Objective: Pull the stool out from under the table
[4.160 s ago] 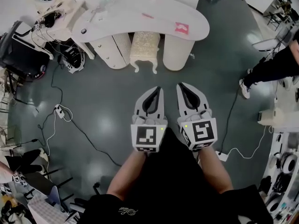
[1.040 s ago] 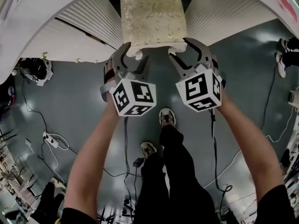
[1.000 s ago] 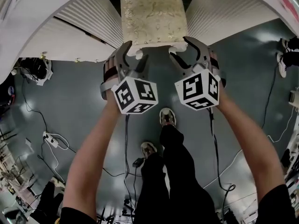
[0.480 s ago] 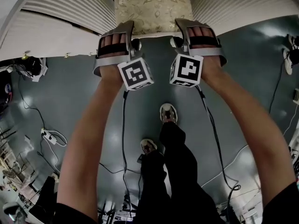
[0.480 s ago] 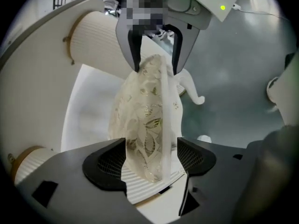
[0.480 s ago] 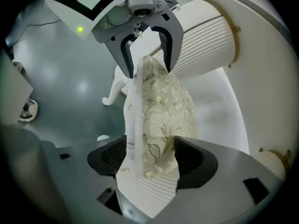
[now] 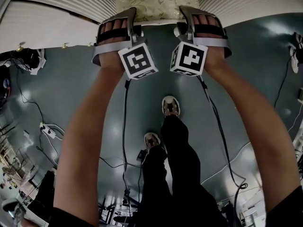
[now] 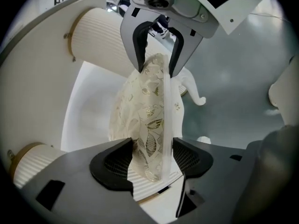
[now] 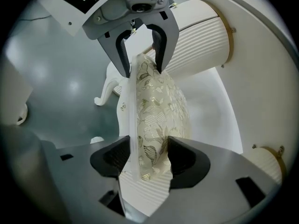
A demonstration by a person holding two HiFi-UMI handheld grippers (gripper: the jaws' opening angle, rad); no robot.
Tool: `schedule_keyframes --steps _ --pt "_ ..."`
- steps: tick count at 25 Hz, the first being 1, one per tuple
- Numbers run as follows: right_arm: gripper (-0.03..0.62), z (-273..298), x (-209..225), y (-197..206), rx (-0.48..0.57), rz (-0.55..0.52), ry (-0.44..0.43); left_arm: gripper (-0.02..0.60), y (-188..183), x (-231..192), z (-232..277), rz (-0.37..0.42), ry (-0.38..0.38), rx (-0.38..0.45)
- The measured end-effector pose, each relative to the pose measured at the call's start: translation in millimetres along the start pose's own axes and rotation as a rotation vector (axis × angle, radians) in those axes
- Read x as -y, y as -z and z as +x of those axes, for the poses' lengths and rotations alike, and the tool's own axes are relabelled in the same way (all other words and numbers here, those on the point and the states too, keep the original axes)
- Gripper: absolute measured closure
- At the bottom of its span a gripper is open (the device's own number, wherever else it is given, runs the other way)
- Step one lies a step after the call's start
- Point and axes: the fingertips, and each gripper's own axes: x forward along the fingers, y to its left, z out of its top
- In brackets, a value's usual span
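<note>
The stool [image 7: 156, 1] has a cream cushion with a gold leaf pattern and a white frame, and it stands between the table's two ribbed white pedestals [image 7: 57, 18]. My left gripper [image 7: 124, 17] holds the left part of the seat's front edge and my right gripper [image 7: 193, 16] the right part. In the left gripper view the seat edge [image 8: 148, 125] sits between the closing jaws of the left gripper [image 8: 152, 158], pads touching cushion and frame. The right gripper [image 9: 142, 158] is closing on the seat edge [image 9: 152, 111] the same way. A curled white leg [image 9: 105, 90] shows below.
The pedestals [image 7: 251, 1] flank the stool closely on both sides. On the grey floor behind me run cables [image 7: 125, 141] and a power strip [image 7: 47, 129]. My own legs and shoes [image 7: 170, 105] stand just behind the grippers. A bystander's shoe [image 7: 298, 51] is at the right.
A second ago both grippers stood open just short of the seat's front edge. They have since turned, moved onto the edge and taken hold of it.
</note>
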Motion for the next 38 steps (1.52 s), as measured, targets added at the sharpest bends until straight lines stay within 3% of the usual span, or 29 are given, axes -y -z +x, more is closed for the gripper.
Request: schedule_keyframes --steps 13,25,38 --pt "0.349 -34.6 -27.3 -0.7 -0.007 -0.021 0.001 0.330 -7.6 29.7 -40.6 -0.060 0.003 0.060" --pt "0.352 -90.0 -69.1 -15.7 -0.040 0.015 -0.005 0.336 1.7 68.8 -93.5 -0.023 0.020 0.084" --pt "0.355 -152.8 -113.7 -44.0 -0.030 0.046 0.008 0.339 18.4 113.6 -156.0 -0.017 0.015 0.054"
